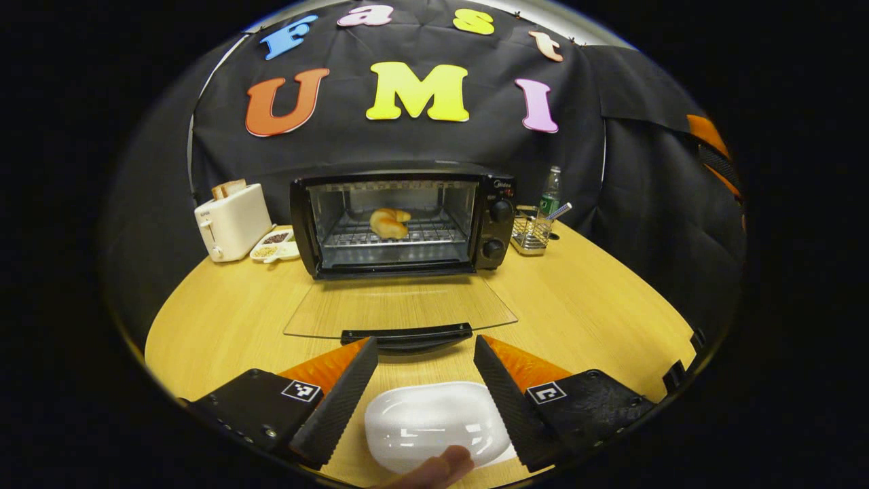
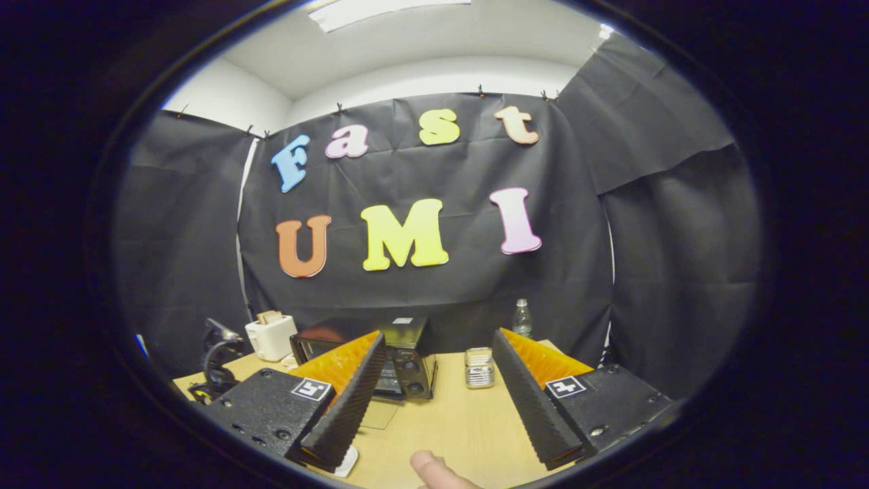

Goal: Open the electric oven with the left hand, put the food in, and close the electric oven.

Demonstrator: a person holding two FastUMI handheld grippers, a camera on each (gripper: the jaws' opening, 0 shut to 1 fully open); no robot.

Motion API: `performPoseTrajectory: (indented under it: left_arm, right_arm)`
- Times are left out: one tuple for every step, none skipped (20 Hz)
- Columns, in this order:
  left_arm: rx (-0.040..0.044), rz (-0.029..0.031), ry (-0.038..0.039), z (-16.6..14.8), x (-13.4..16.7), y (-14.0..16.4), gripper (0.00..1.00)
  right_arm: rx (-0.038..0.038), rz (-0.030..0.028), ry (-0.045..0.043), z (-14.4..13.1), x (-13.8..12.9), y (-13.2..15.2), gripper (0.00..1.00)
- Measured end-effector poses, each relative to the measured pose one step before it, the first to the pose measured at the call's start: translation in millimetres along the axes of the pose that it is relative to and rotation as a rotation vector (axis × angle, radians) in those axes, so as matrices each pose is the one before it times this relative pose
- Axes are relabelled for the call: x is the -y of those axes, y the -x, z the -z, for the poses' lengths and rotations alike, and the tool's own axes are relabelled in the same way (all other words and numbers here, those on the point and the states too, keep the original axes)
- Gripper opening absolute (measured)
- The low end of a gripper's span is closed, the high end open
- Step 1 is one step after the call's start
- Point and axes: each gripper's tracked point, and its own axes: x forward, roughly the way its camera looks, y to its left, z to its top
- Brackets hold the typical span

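Observation:
The black electric oven [image 1: 407, 221] stands at the back of the wooden table with its glass door [image 1: 400, 309] folded down flat. A golden croissant [image 1: 389, 222] lies on the wire rack inside. My left gripper [image 1: 426, 346] is open, just in front of the door's black handle [image 1: 407, 335], with nothing between its fingers. A white plate [image 1: 434, 424] lies below and between them, with a fingertip [image 1: 434, 470] at its near edge. In the right gripper view, my right gripper [image 2: 438, 343] hangs open above the table, the oven [image 2: 400, 367] beyond it.
A white toaster [image 1: 231, 221] holding bread and a divided dish of grains [image 1: 275, 246] stand left of the oven. A wire basket [image 1: 531, 233] and a plastic bottle [image 1: 550, 193] stand on its right. The table edge [image 1: 163, 319] curves round at left.

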Motion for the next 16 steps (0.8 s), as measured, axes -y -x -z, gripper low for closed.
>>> performPoseTrajectory:
  left_arm:
    - [-0.02275, -0.00616, 0.01301, 5.11, -0.68, -6.43, 0.94]
    - [-0.02574, 0.00227, 0.01603, 5.91, 1.17, -5.89, 0.94]
    - [-0.01979, 0.00151, 0.00773, 4.30, 1.98, -3.47, 0.95]
    - [-0.01252, -0.00162, -0.00342, 4.83, -0.99, -9.25, 0.95]
    - [-0.00934, -0.00587, -0.00639, 0.92, 0.43, -3.22, 0.94]
    - [-0.00571, -0.00819, -0.00474, 1.03, -3.49, -4.32, 0.95]
    - [-0.00541, -0.00486, 0.00020, -0.67, -1.98, -4.13, 0.95]
    - [-0.00955, -0.00694, 0.00276, -1.02, 2.92, 4.88, 0.95]
    - [-0.00666, -0.00756, -0.00068, -0.55, -1.29, -4.41, 0.94]
    - [-0.01040, -0.01267, -0.00430, -0.11, -2.87, -4.56, 0.94]
    - [-0.00175, -0.00750, -0.00947, -1.95, -2.09, -1.44, 0.94]
    - [-0.01305, -0.00237, -0.00069, 2.14, -0.81, -4.85, 0.94]
    - [-0.00322, -0.00138, 0.00215, 0.46, -0.90, -0.30, 0.94]
    - [-0.00767, -0.00063, 0.00249, 0.01, 0.14, -0.68, 0.94]
    - [-0.00670, -0.00065, 0.00753, -1.06, -0.32, 0.18, 0.94]
    - [-0.00359, -0.00090, 0.00305, -1.46, 1.53, 1.02, 0.94]
  right_arm:
    - [-0.00983, -0.00274, -0.00560, 1.72, 4.71, -0.01, 0.96]
    - [-0.00743, -0.00079, -0.00423, 0.47, 5.43, 3.33, 0.96]
    - [0.00081, 0.00302, -0.00061, -0.15, 6.33, 3.77, 0.96]
    - [0.00442, 0.01268, -0.00025, -0.52, 7.85, 1.69, 0.96]
    - [0.00829, 0.01321, 0.00219, -1.29, 8.25, 1.27, 0.96]
    - [0.00785, 0.00846, 0.00069, -1.75, 6.26, 2.92, 0.96]
    - [0.00645, 0.00588, -0.00618, -0.78, 5.01, 1.03, 0.96]
    - [0.00173, -0.00290, -0.01026, 0.15, 1.79, 0.35, 0.96]
    - [-0.00132, -0.00802, -0.01053, 1.58, 0.58, -1.33, 0.96]
    - [-0.00217, -0.00603, -0.00841, 1.13, 1.09, -1.98, 0.96]
    - [-0.00192, -0.00389, -0.00225, 1.13, 1.94, -2.95, 0.96]
    - [0.00181, 0.00090, -0.00113, -0.20, 1.70, -1.18, 0.96]
    - [0.00061, 0.00294, -0.00182, -0.04, 2.23, -2.85, 0.96]
    - [0.00451, -0.00009, -0.00314, -1.44, 1.04, -0.61, 0.96]
    - [0.00168, -0.00717, -0.00226, -0.70, -1.48, -0.93, 0.96]
    - [0.00028, -0.00707, -0.00403, 0.47, -1.67, -0.51, 0.96]
